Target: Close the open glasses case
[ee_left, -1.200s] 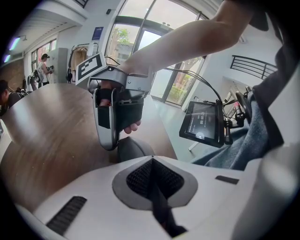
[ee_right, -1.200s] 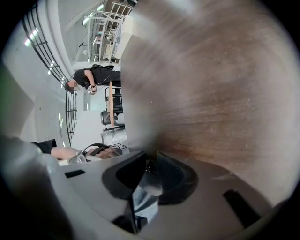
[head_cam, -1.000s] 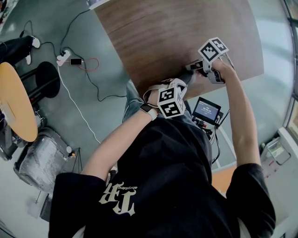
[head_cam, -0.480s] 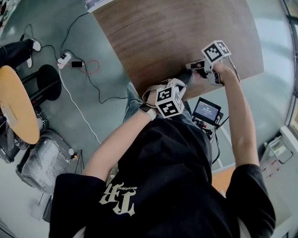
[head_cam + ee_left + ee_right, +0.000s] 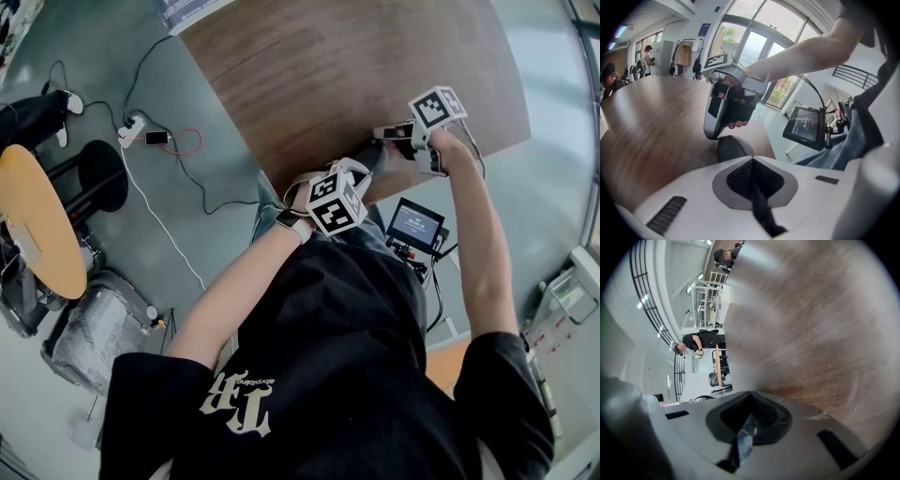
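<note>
Since a moment ago little is changing. Both grippers are keeping to the table's [image 5: 356, 66] near edge, and the right gripper's marker cube [image 5: 436, 106] is sitting slightly further right along that edge than before.

Just off the table's near edge, a small flat screen [image 5: 417, 223] is glowing on a dark bracket. At that edge the left gripper [image 5: 752, 164] is hanging with its pale, smooth jaws pressed together on nothing, their dark ribbed pads meeting in a closed seam.

Just inside the edge, the glasses case [image 5: 733, 149] is lying on the wood as a dark, matte, low dome. Whether its lid is fully down cannot be told, and nothing of its inside is showing. The right gripper [image 5: 712, 136] is standing tip-down on the table, touching the case's top, jaws drawn together and pinching nothing.

Beyond it, the table's brown wood-grain top is stretching away bare.
</note>
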Demonstrator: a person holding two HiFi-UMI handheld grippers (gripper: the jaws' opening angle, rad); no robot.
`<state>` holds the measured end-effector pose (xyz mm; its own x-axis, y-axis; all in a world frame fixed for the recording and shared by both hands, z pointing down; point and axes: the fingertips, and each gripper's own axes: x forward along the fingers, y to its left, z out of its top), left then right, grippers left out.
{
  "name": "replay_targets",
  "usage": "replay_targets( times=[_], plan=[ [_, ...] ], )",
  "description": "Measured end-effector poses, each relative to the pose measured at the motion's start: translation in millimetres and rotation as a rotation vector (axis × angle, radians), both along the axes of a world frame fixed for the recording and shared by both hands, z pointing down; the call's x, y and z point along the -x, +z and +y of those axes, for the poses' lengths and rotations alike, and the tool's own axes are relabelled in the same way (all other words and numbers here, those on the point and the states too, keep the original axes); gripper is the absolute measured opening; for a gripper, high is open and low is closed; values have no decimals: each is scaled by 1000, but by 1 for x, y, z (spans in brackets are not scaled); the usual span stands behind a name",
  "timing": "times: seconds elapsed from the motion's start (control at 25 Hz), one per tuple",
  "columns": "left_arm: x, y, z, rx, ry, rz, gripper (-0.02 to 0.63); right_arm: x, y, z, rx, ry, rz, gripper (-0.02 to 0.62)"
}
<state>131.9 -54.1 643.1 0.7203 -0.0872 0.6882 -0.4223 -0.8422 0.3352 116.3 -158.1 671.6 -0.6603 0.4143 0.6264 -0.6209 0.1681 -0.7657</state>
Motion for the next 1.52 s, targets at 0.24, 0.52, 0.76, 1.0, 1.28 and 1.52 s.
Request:
replay_targets(
  times=[0.24,0.52,0.76,1.0,1.28,1.52],
  plan=[
    [1,1,-1,20,-12,15,-3,-4,0,-2,4,61,-19,-11],
    [0,1,0,25,-16,16,-3,-3,-3,-2,30,126,-82,-12],
    [-2,-1,1,24,-5,14,-3,9,-14,3,-140,-77,-142,-12],
    [-2,-1,3,25,-5,20,-3,15,-21,13,-362,-402,-145,-12],
    [-3,0,2,27,-2,23,-3,16,-30,24,-590,-762,-137,-9],
    [-1,-1,5,29,-1,34,-3,13,-34,25,-613,-779,-143,-10]
  ],
)
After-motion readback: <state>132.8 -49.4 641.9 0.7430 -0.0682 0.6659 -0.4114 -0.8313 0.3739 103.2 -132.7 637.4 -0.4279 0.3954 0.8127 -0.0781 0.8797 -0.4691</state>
